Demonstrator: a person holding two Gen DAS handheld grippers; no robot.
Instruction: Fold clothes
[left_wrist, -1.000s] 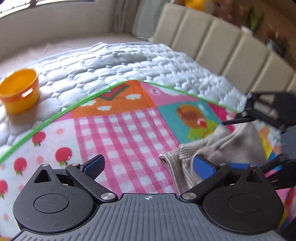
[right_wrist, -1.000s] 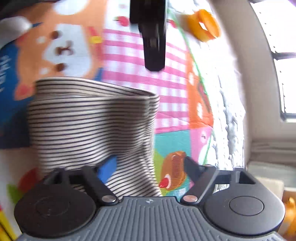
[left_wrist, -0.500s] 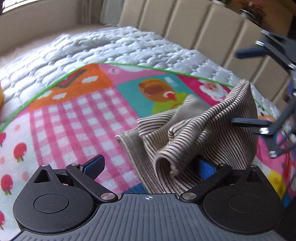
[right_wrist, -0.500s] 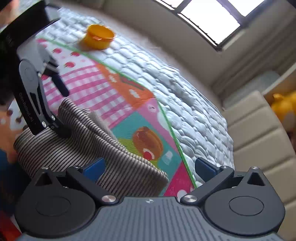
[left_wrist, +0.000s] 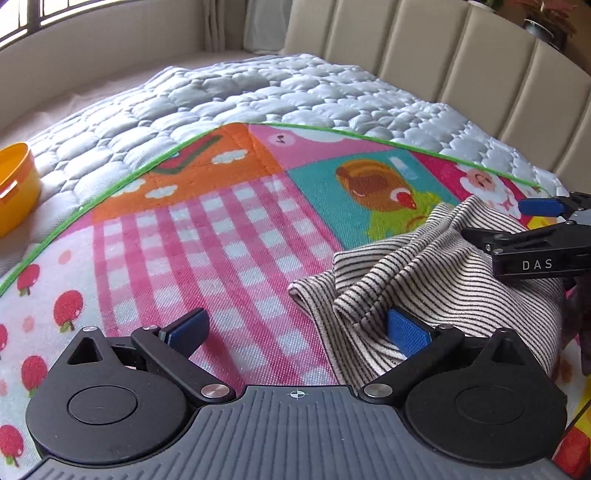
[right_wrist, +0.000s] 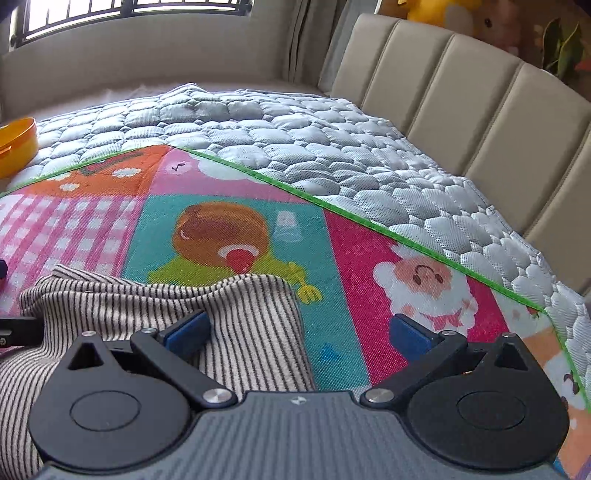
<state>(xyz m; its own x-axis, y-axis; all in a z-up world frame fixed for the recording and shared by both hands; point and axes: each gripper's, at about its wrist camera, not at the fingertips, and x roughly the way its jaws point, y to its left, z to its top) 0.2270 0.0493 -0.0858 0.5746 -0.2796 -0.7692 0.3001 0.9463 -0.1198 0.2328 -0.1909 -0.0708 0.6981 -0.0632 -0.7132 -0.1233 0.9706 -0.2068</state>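
A beige garment with thin dark stripes (left_wrist: 424, 273) lies rumpled on the colourful play mat (left_wrist: 229, 229), at the lower right of the left wrist view. My left gripper (left_wrist: 297, 330) is open and low over the mat, its right pad (left_wrist: 408, 332) against a fold of the garment. My right gripper (left_wrist: 517, 221) reaches in from the right edge above the cloth. In the right wrist view the garment (right_wrist: 147, 306) fills the lower left. The right gripper (right_wrist: 297, 334) stands wide open, its left pad (right_wrist: 188, 332) over the cloth and the right pad over bare mat (right_wrist: 369, 258).
An orange plastic bowl (left_wrist: 14, 188) (right_wrist: 16, 144) sits on the grey quilted bedcover (left_wrist: 258, 92) at the far left. A beige padded headboard (right_wrist: 461, 85) runs along the right. Wall and window lie behind the bed.
The right gripper has rolled upright and swung across, and the garment has sunk from a raised fold into a low heap on the mat. The left gripper has dropped slightly.
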